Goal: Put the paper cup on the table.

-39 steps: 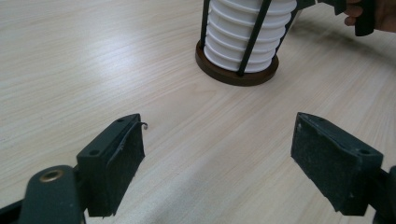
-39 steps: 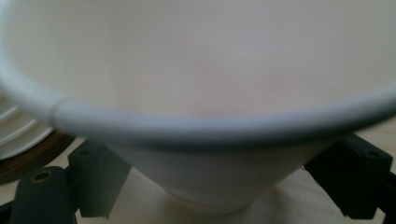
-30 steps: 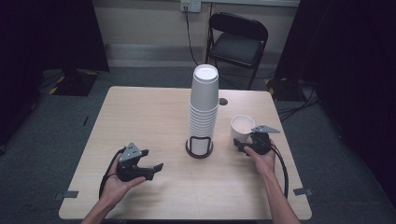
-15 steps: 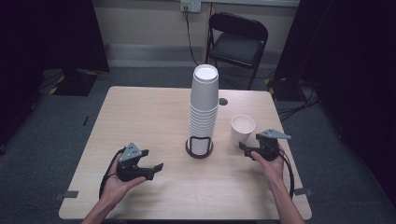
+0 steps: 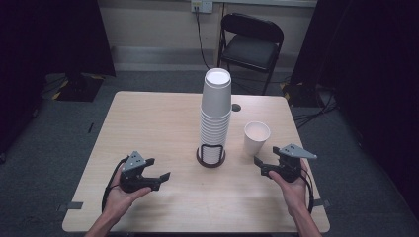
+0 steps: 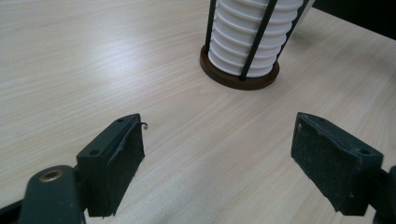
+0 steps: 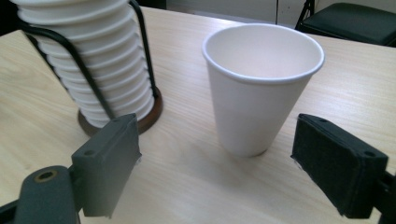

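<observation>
Two grippers apart | cup [image 7: 261, 88] upright, free | stack [image 5: 215, 116] beside, perhaps touching

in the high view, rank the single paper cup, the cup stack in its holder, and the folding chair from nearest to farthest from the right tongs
1. The single paper cup, upright on the table just ahead of the right tongs and slightly to their left.
2. The cup stack in its holder, farther left, at the table's middle.
3. The folding chair, on the floor beyond the table's far edge.
</observation>
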A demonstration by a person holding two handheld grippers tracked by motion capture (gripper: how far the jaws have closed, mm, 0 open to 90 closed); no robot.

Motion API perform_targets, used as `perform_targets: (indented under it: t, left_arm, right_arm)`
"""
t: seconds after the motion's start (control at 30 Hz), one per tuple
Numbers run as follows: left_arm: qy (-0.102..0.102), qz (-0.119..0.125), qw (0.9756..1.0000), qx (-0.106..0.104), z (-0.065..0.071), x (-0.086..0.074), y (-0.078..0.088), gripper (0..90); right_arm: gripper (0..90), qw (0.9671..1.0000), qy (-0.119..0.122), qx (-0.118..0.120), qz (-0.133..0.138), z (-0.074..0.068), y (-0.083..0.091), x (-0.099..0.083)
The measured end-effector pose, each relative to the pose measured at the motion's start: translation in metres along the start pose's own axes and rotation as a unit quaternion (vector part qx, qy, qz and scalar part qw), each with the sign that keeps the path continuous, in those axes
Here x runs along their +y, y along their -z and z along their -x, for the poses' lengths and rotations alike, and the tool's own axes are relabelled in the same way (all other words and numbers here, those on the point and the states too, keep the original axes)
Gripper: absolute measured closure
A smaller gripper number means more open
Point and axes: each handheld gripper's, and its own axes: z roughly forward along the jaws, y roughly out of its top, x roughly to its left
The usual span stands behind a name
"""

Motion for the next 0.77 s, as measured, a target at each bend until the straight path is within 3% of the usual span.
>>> perform_targets:
  t: [0.27,0.47,0.6,0.77]
  left_arm:
    - [0.002,0.005,1.0000,-0.006,0.005,-0.001,0.003,17.1]
    - [-0.013,0.004,0.9999,-0.006,0.009,-0.002,0.002,17.1]
    - [-0.017,-0.002,0.9999,-0.004,0.009,-0.002,0.001,17.1]
    - [-0.020,-0.004,0.9998,-0.006,0.011,-0.004,0.000,17.1]
  right_arm:
    - [14.7,0.9997,0.014,0.016,0.011,-0.030,0.021,0.004]
    - [14.7,0.9996,0.013,0.022,0.013,-0.047,0.020,-0.007]
    - [14.8,0.9995,0.018,0.025,0.005,-0.052,0.016,-0.015]
    - [14.8,0.9996,0.012,0.025,-0.002,-0.048,0.011,-0.020]
